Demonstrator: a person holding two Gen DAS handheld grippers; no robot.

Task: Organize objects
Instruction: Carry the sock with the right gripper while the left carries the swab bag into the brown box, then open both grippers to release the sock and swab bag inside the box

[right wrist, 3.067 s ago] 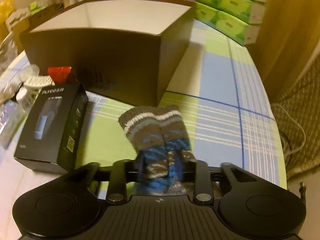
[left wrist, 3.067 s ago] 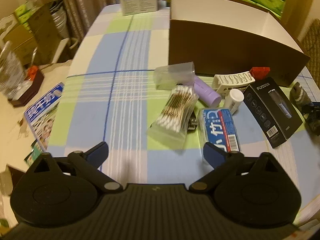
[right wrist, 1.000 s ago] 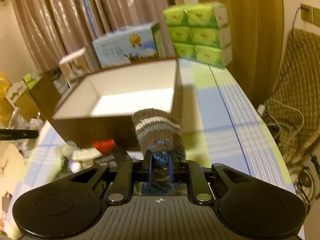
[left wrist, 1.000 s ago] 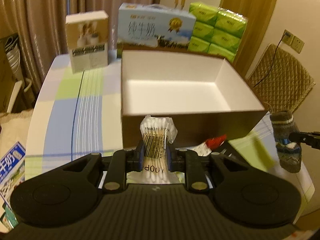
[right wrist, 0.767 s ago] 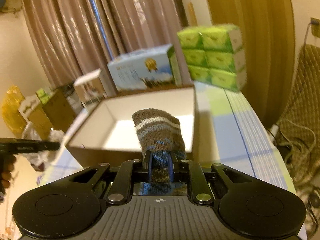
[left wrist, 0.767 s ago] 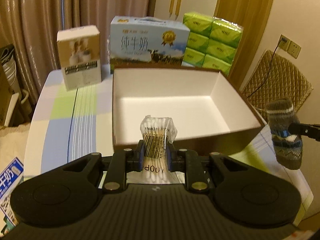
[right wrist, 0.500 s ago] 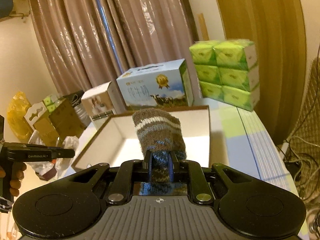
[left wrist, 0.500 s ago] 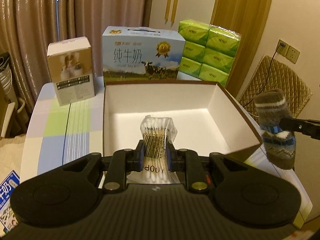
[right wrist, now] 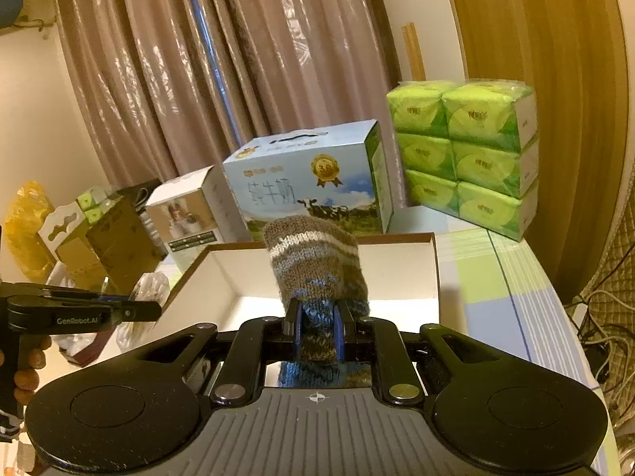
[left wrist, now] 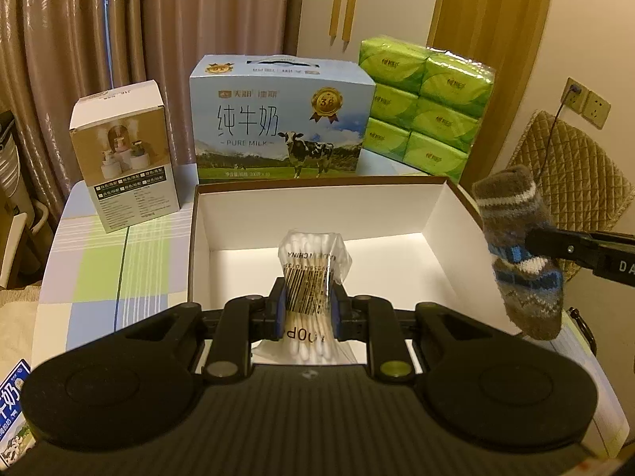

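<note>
My left gripper (left wrist: 307, 309) is shut on a clear bag of cotton swabs (left wrist: 311, 269) and holds it above the near edge of the open brown box (left wrist: 222, 214), whose white inside shows nothing in it. My right gripper (right wrist: 316, 333) is shut on a brown, white and blue knitted sock (right wrist: 317, 265), held above the box (right wrist: 397, 269) at its near right side. The sock also shows in the left wrist view (left wrist: 520, 246), gripped at the right rim. The left gripper and swab bag (right wrist: 147, 289) show at the left of the right wrist view.
Behind the box stand a blue milk carton case (left wrist: 278, 123), a small white product box (left wrist: 123, 150) and a stack of green tissue packs (left wrist: 424, 103). The checked tablecloth (left wrist: 115, 261) lies left of the box. A quilted chair back (left wrist: 571, 182) stands at the right.
Both grippers have risen and moved toward the box with their loads. The view now looks more level across the box to the cartons behind. Neither grip has changed.
</note>
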